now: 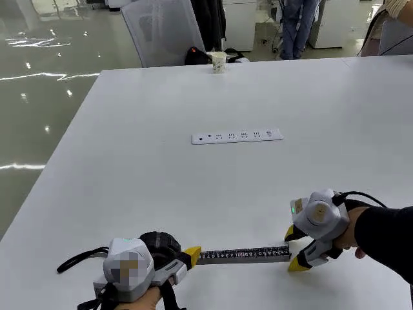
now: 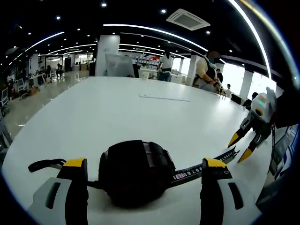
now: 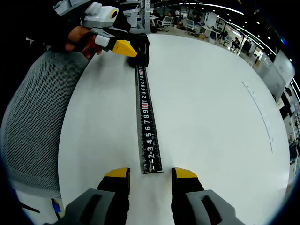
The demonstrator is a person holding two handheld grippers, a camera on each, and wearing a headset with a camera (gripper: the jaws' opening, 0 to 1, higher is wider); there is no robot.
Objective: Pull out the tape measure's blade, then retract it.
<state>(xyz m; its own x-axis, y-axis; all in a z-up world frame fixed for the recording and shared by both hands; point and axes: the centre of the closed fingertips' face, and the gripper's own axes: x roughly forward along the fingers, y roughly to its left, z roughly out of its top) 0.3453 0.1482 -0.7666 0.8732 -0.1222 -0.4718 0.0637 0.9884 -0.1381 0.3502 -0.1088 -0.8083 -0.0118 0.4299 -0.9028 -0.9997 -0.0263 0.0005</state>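
Note:
The black tape measure case (image 1: 161, 247) (image 2: 136, 173) lies on the white table (image 1: 193, 194) between the jaws of my left gripper (image 1: 175, 253) (image 2: 145, 164). A gap shows on each side of the case, so this gripper is open. The blade (image 1: 244, 254) (image 3: 147, 117) runs flat along the table from the case (image 3: 143, 50) toward my right gripper (image 1: 293, 248) (image 3: 151, 174) (image 2: 237, 151). Its end lies just ahead of the right jaws, which stand open on either side without touching it.
The case's black wrist strap (image 1: 79, 259) trails left near the table's front edge. A white power strip (image 1: 237, 136) lies mid-table and a paper cup (image 1: 219, 62) stands at the far edge before a chair (image 1: 164, 29). People (image 2: 206, 70) stand beyond the table.

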